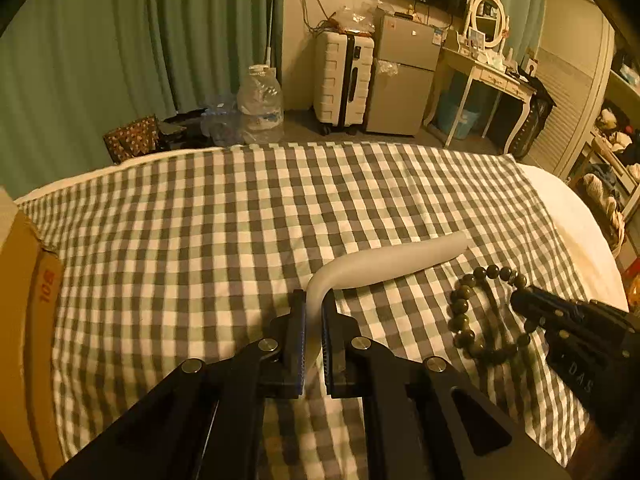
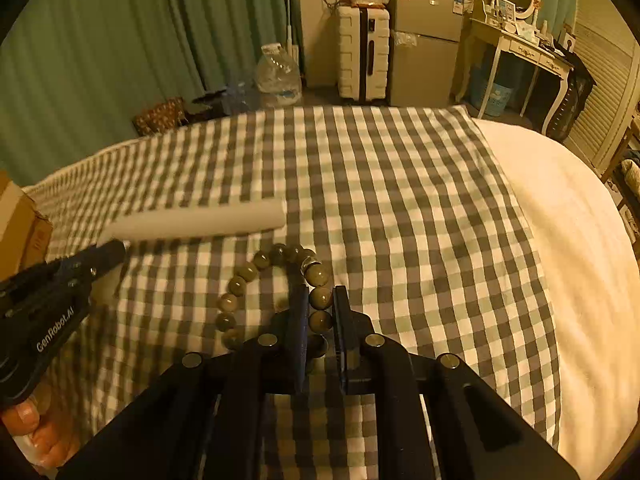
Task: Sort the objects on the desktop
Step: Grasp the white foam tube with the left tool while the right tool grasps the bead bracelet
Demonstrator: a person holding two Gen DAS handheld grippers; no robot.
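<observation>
Closest to me in the left wrist view, my left gripper (image 1: 313,300) has its jaws drawn in tight on the narrow end of the white curved tool (image 1: 384,260). The thin neck of it runs straight down the slot between the two pads, and both pads press on it. Past the fingertips it bends off to the right and widens into a long pale body that lies out over the checked cloth (image 1: 200,220), ending well beyond and right of the fingers.

In the right wrist view, my right gripper (image 2: 320,292) is closed almost fully on the bead bracelet (image 2: 256,276). Two or three dark green beads sit in the gap between the pads, stacked along the slot, and the pads bear on them from either side. The rest of the loop curls out to the left of the fingers and arcs round ahead of the tips, resting on the cloth.

Left of my left fingers, at the frame edge, stands a cardboard box (image 1: 24,300). Beyond the far edge of the cloth, further out, I see a clear water jug (image 1: 260,100) on the floor, then a white suitcase (image 1: 344,84) by the wall.
</observation>
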